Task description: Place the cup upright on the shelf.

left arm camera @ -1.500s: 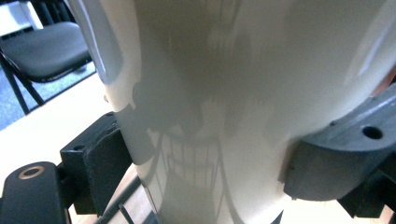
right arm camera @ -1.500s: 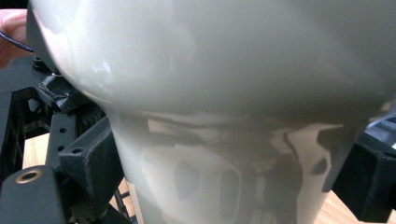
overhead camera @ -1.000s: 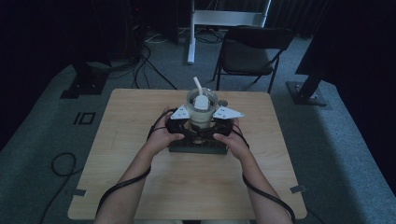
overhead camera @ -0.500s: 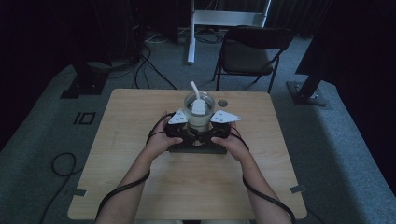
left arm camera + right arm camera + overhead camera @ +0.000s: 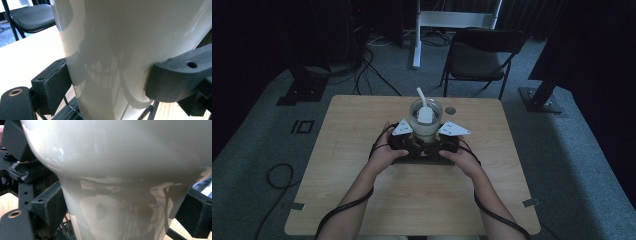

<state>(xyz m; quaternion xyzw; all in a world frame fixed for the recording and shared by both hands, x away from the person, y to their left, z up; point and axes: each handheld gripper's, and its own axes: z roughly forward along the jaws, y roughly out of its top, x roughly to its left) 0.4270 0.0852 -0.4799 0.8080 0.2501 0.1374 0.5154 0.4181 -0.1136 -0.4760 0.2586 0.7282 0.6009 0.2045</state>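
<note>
A pale, glossy cup (image 5: 426, 126) stands at the middle of the wooden table (image 5: 362, 125) on a dark base (image 5: 424, 159) that the hands partly hide. A white utensil (image 5: 424, 107) leans in the cup, its handle sticking out toward the far side. My left gripper (image 5: 412, 137) presses the cup from the left and my right gripper (image 5: 440, 137) from the right. In the left gripper view the cup's wall (image 5: 120, 50) sits clamped between the black jaws of the left gripper (image 5: 105, 85). In the right gripper view the right gripper (image 5: 120, 212) squeezes the cup's lower part (image 5: 120, 202).
A small round disc (image 5: 450, 110) lies on the table just right of the cup, toward the far edge. A black folding chair (image 5: 482, 55) stands beyond the table. Cables (image 5: 362, 65) run over the grey floor at the far left.
Both grippers and the cup have come slightly down and toward the near side. The grip on the cup is unchanged.
</note>
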